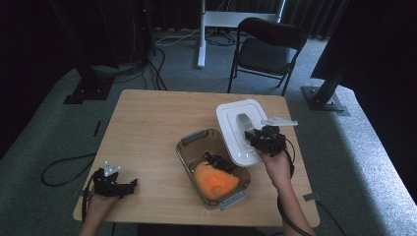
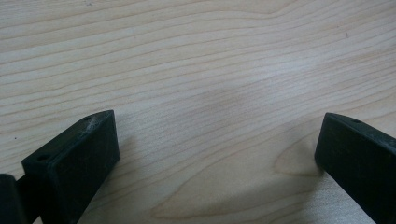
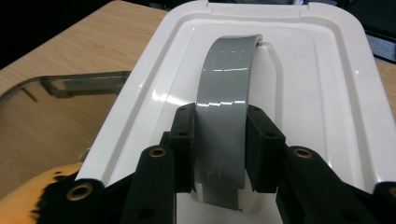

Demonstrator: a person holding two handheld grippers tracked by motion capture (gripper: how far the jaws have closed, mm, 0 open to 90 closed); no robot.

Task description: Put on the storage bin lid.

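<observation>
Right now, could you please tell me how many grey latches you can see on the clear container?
2: one latch on the clear container's far end, toward the chair, and one latch on its near end, beside the orange item. None seems hidden.

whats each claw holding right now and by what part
The right claw grips the white lid by its grey handle, one jaw on each side. The left claw is open over the bare table, holding nothing.

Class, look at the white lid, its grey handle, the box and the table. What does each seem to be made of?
White lid: glossy moulded plastic, by its bright highlights.
Grey handle: smooth plastic, likely; it shows sheen.
Box: tinted see-through plastic; the table shows through.
Table: pale wood or wood-look laminate, matte, with grain lines.
</observation>
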